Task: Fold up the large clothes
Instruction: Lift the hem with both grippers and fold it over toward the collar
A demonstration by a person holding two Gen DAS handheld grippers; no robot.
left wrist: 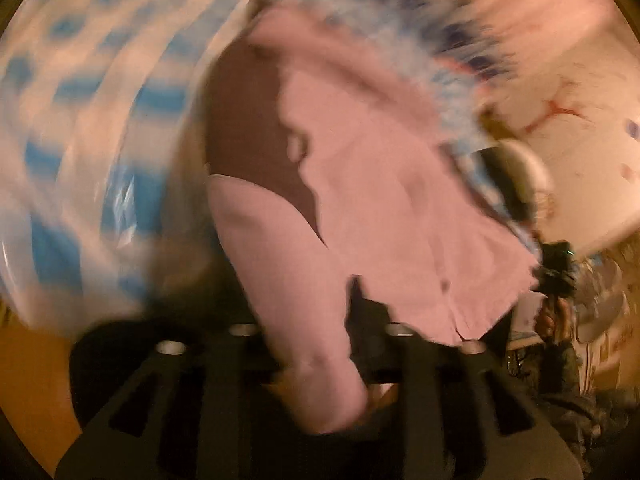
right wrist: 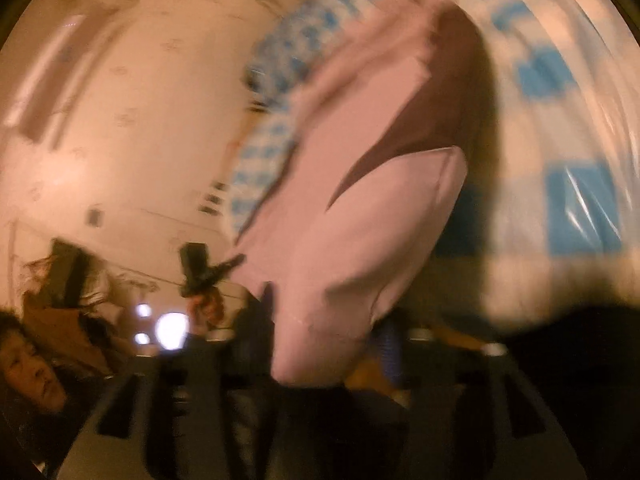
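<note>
A: In the left wrist view, what do you see?

B: A big pink garment fills the middle of the frame. It hangs above a blue and white checked cloth that covers the left side and looks shiny, like plastic. Everything is blurry.

A: Is the left gripper holding it?

B: A thick roll of the pink cloth runs down between its black fingers at the bottom middle. It looks grasped, but the blur hides the pads, so I cannot tell for sure.

A: And at the far right?

B: The other gripper, small and dark, is up at the garment's lower right corner.

A: Now the right wrist view.

B: The same pink garment sits in the middle and bunches down into the right gripper at the bottom. Again the cloth is between the fingers. I cannot tell if they squeeze it.

A: What else is there?

B: A hand with the other tool at the lower left, and the checked cloth at the upper right.

A: What could go wrong?

B: I think the cloth could slip out if a grip is loose, because it is a fat bunch. Then one side would drop and the fold would go crooked.
</note>
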